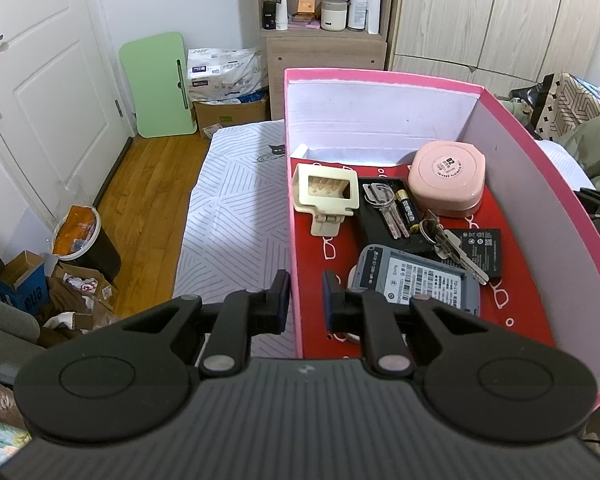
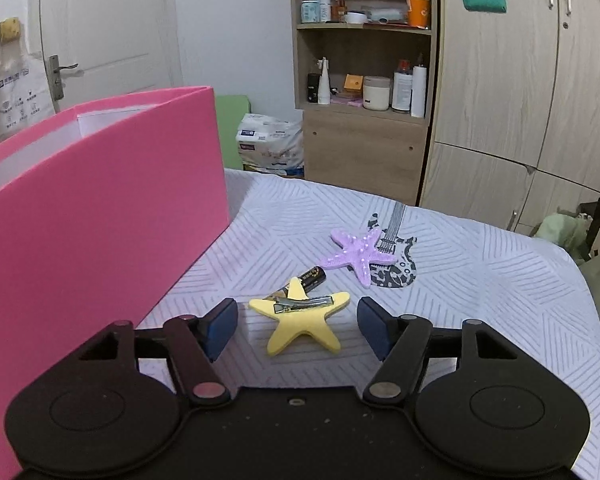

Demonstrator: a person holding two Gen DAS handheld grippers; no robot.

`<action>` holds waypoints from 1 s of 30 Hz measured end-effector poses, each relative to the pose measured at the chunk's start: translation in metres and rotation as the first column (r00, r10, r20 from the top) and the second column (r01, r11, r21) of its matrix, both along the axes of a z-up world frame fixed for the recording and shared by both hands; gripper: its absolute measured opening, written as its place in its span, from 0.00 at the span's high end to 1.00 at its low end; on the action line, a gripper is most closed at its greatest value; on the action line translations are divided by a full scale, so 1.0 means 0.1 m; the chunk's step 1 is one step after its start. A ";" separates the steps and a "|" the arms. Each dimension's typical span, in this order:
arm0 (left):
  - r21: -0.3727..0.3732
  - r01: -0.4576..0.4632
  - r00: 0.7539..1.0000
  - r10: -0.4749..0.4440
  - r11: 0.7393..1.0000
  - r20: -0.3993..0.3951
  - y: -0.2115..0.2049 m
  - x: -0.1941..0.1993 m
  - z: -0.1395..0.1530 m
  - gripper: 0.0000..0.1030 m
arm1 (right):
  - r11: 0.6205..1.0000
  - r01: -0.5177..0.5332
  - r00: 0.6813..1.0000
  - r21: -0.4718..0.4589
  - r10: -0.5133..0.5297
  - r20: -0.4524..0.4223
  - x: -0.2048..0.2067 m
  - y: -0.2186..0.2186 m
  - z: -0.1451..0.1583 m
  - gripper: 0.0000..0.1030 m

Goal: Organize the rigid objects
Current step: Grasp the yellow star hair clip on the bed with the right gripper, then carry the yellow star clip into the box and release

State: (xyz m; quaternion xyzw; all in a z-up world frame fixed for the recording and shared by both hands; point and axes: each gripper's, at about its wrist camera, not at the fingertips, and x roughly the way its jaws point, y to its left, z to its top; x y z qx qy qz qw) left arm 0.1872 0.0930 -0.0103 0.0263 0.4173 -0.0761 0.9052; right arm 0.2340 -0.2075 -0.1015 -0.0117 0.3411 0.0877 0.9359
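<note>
— Nearest to us in the left wrist view, our left tool has its fingers nearly pressed together, straddling the near wall of the pink box: one pad outside, one inside. We cannot tell whether the pads actually squeeze the wall.

— And inside the box?

— On its red floor, closest to us, we see a grey device with a printed label. Just beyond it lie a bunch of keys resting partly on a flat black battery pack. Further in, a second set of keys and a small black-and-gold battery sit on a black rectangular thing. Beside those is a cream plastic clip, and at the far side a round pink case.

— What about our right side?

— Our right tool is spread wide, touching nothing. Between its fingers, on the patterned white bedsheet, lies a yellow star hair clip, its metal clasp facing up. The pads stand clear of it on both sides.

— Anything past it?

— Just behind the star, touching its upper point, we see another black-and-gold battery. A little beyond that lies a purple starfish, partly over a guitar print on the sheet. The box stands to the left of all three, its pink outer wall rising beside them. Far back stands a wooden shelf unit with bottles and jars.
</note>
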 end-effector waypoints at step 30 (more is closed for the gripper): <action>-0.009 -0.008 1.000 0.008 1.000 0.000 0.01 -0.01 0.00 0.86 | 0.870 -0.403 0.906 0.285 0.424 -0.015 0.06 0.95 1.26 0.47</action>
